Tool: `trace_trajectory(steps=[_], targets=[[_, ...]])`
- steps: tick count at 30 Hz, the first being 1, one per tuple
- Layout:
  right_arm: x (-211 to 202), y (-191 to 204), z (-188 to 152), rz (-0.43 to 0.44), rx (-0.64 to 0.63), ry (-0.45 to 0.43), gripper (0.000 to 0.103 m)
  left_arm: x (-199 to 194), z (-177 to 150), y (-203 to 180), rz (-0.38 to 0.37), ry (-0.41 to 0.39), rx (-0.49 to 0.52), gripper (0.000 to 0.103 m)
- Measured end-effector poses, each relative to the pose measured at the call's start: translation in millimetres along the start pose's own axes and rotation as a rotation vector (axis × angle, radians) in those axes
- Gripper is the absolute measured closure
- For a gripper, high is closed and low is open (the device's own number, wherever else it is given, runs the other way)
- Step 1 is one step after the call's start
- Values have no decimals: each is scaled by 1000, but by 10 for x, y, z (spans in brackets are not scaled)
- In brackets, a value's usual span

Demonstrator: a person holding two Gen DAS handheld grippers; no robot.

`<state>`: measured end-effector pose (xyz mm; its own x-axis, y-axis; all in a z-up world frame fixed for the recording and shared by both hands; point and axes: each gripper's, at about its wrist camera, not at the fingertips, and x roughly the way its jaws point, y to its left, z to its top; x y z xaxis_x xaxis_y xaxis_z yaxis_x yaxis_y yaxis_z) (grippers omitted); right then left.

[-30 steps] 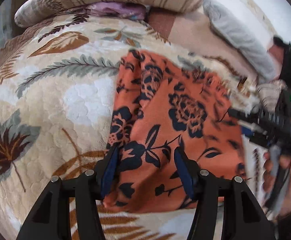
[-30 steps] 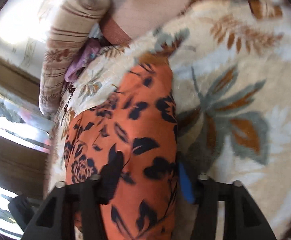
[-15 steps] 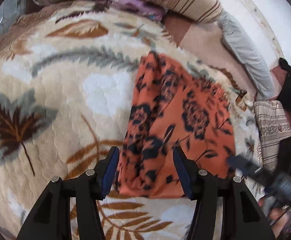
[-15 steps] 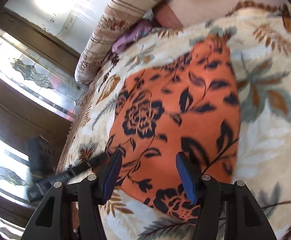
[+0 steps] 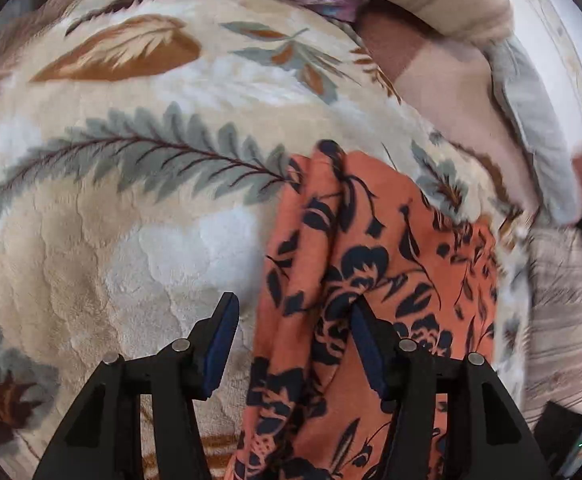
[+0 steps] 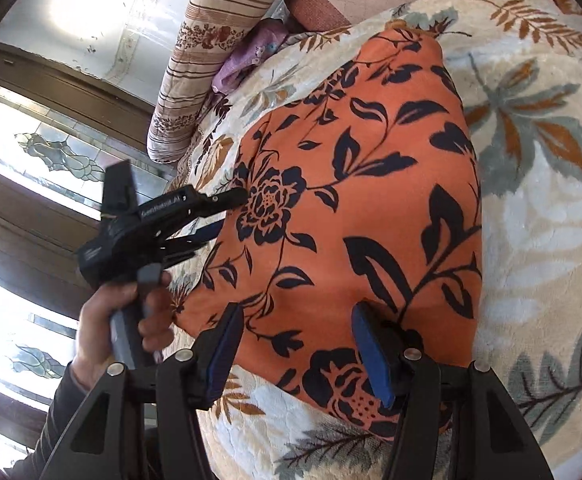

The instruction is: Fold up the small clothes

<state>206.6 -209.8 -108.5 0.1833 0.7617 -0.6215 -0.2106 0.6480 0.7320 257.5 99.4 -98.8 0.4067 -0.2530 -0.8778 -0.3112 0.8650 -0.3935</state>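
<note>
- The left gripper [image 5: 293,344] tilts steeply down at the near left edge of the orange flowered cloth [image 6: 355,216], jaws half open, clamping nothing; a hand [image 6: 115,320] holds it.
- The right gripper [image 6: 297,350] hovers over the cloth's near edge, jaws half open, empty.
- The cloth lies on the leaf-patterned blanket [image 5: 131,200].
- Since a second ago, the left gripper has shifted toward the cloth's left edge.

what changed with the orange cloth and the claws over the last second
The left claw slid over to the left edge of the orange floral cloth, which now looks bunched in folds there. The right claw pulled back toward the cloth's near edge. Both claws stay open, gripping nothing. The cloth still lies on the leaf-patterned blanket.
</note>
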Motion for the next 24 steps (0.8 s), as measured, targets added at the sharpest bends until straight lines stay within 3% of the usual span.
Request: trace_trajectory(steps=[5, 12, 16, 24], targets=[[-1, -33, -36, 1, 7, -7, 43, -170, -124, -75, 9, -34, 33, 44], [-144, 44, -92, -10, 17, -26, 42, -524, -520, -137, -48, -66, 49, 46], [-251, 106, -200, -15, 11, -37, 42, -690, -707, -244, 11, -99, 113, 46], [-543, 126, -490, -76, 5, -74, 41, -1230, -942, -521, 80, -239, 214, 45]])
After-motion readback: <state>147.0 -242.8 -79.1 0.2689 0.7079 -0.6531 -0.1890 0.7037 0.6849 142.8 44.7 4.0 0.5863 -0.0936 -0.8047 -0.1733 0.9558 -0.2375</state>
